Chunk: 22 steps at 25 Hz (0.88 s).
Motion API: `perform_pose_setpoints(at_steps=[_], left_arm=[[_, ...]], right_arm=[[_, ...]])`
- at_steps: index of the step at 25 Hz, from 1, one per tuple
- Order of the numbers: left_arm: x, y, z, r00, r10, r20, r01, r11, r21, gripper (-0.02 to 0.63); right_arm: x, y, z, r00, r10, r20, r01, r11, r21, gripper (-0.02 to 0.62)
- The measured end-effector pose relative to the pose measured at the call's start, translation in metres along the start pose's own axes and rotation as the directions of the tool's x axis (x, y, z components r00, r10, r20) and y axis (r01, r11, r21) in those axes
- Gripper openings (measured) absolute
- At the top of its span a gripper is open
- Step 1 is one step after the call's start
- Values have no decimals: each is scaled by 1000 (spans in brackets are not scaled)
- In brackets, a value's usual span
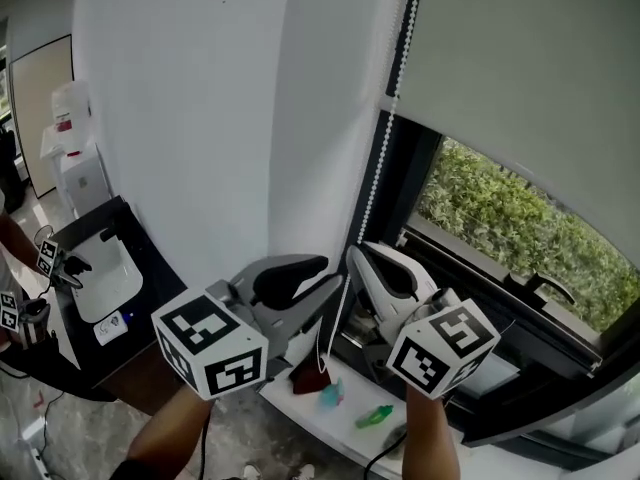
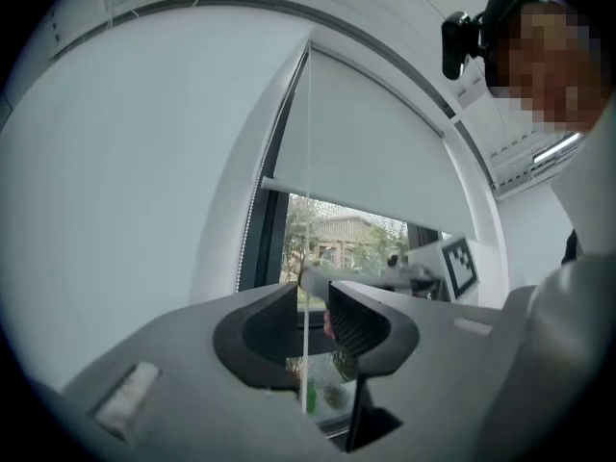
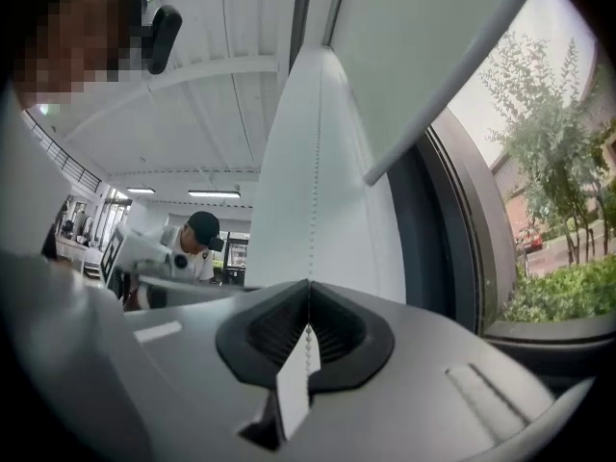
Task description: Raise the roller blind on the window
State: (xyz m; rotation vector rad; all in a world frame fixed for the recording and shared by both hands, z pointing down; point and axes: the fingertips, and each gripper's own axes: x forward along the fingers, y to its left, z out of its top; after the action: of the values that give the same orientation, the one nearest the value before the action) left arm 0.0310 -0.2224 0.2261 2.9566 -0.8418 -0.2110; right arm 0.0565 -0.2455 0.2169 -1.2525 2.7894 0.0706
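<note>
My right gripper [image 3: 308, 301] is clamped on the bead chain [image 3: 316, 200], jaws together around it. A white tab [image 3: 294, 393] hangs just below them. My left gripper [image 2: 313, 301] is released: its jaws stand apart, and the chain runs down through the gap without being pinched. In the head view both grippers sit side by side at the foot of the chain, beside the dark window frame [image 1: 400, 183]. The only print I can make out is the black-and-white square markers on each gripper's cube [image 1: 212, 353]. The roller blind [image 1: 520, 68] covers the upper part of the window, and green bushes [image 1: 500, 223] show below its bottom edge.
</note>
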Motion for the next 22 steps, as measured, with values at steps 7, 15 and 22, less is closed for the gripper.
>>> perform_pose_setpoints(at_steps=[7, 15, 22], left_arm=[[22, 1, 46, 999, 29, 28, -31, 995, 98, 115], [36, -9, 54, 1000, 6, 18, -9, 989, 145, 123], [47, -13, 54, 1000, -3, 23, -1, 987, 162, 118]], right_arm=[[-13, 14, -35, 1000, 23, -19, -22, 998, 52, 9], [-24, 15, -60, 999, 22, -32, -19, 995, 99, 9], [-30, 16, -73, 999, 22, -42, -16, 992, 122, 8]])
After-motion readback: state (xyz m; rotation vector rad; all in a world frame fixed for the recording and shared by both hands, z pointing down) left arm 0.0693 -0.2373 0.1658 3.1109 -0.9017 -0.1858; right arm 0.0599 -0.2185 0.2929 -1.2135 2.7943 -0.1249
